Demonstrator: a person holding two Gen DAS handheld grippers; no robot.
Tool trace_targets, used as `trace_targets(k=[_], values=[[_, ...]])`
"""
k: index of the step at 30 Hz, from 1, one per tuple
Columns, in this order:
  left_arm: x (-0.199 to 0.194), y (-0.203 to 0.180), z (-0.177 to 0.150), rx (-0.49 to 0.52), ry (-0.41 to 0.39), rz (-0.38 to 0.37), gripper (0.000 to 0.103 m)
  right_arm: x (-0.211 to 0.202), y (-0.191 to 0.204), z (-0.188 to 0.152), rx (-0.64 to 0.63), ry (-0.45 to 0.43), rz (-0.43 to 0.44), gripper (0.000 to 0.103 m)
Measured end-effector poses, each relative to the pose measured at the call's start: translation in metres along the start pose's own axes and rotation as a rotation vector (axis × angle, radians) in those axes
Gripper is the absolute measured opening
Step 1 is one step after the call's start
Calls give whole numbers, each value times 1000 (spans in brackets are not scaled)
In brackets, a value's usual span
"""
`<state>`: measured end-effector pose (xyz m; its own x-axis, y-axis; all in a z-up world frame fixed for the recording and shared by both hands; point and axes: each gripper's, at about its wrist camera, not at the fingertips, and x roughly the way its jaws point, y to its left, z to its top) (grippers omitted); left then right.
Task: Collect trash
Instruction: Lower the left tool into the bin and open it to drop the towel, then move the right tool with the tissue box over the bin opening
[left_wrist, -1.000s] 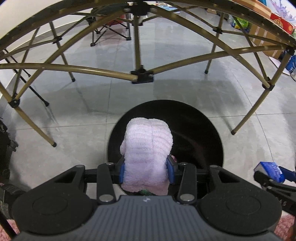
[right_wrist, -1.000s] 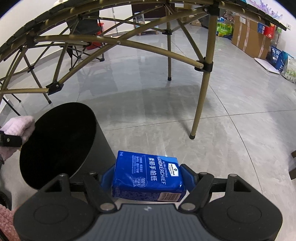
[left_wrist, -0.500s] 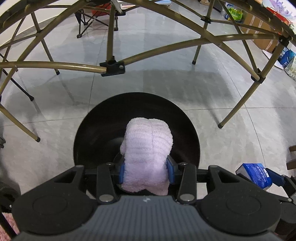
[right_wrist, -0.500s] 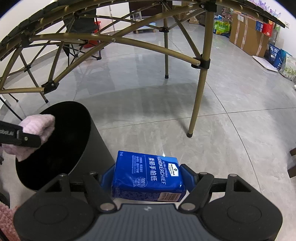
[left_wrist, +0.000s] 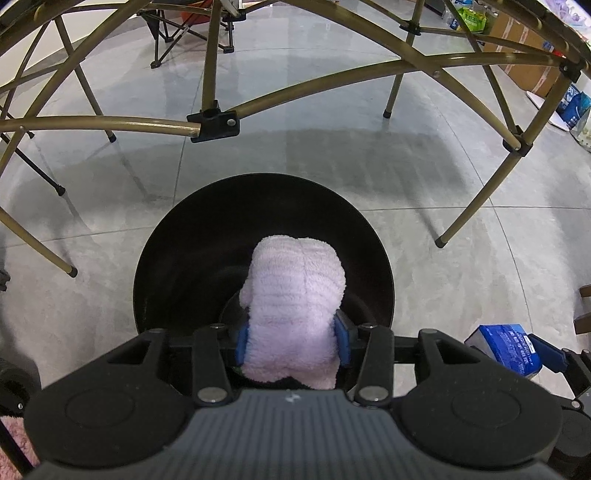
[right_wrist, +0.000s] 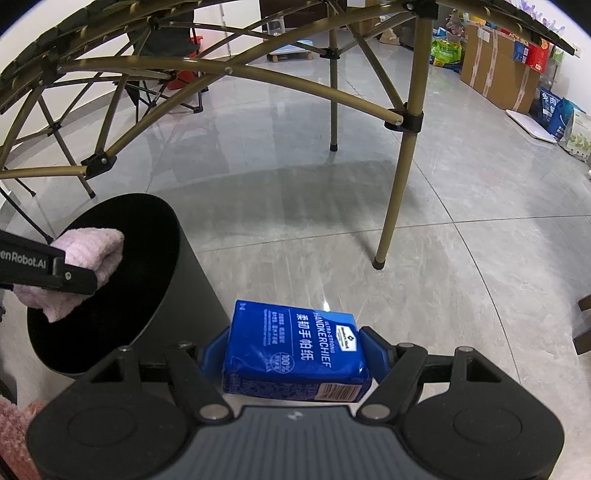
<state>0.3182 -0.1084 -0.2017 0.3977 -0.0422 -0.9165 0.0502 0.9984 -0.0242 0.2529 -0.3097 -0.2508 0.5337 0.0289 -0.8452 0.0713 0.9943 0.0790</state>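
the fluffy pink cloth (left_wrist: 293, 314) sits between the left gripper's (left_wrist: 293, 341) blue pads, jaws just easing apart yet touching it, directly over the round black bin (left_wrist: 192, 236). only the right view shows the glossy blue tissue pack (right_wrist: 295, 350) clamped in the right gripper (right_wrist: 293, 354), beside the bin, gold table legs (right_wrist: 397, 184) ahead.

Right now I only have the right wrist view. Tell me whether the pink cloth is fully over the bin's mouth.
Observer: Yes. In the left wrist view the pink cloth sits inside the black bin's round rim, with dark interior on both sides and beyond.
Operator: Report the left gripper's pads.
Observer: The left gripper has a blue pad against each side of the cloth. Its jaws have just been opening.
Operator: Locate my tissue pack.
Observer: The blue tissue pack, in the right gripper, is right of the bin, outside its rim.
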Motion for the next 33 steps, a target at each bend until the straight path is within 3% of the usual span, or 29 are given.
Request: trace_targets(k=[4,6,7,8,33], values=[[-1,0,0,-1,-3,15,58,0,0,0,0,0,0,73],[-1,1,0,-2,2,13,78,0,0,0,0,0,0,73],[-2,1,0,-7,4,10,94,0,0,0,0,0,0,73],[-2,1,0,-10,0,10,101,0,0,0,1,-1,0,73],[1,5,-3,-18,30,18,103,-2,-1,-1,0,-5,9,73]])
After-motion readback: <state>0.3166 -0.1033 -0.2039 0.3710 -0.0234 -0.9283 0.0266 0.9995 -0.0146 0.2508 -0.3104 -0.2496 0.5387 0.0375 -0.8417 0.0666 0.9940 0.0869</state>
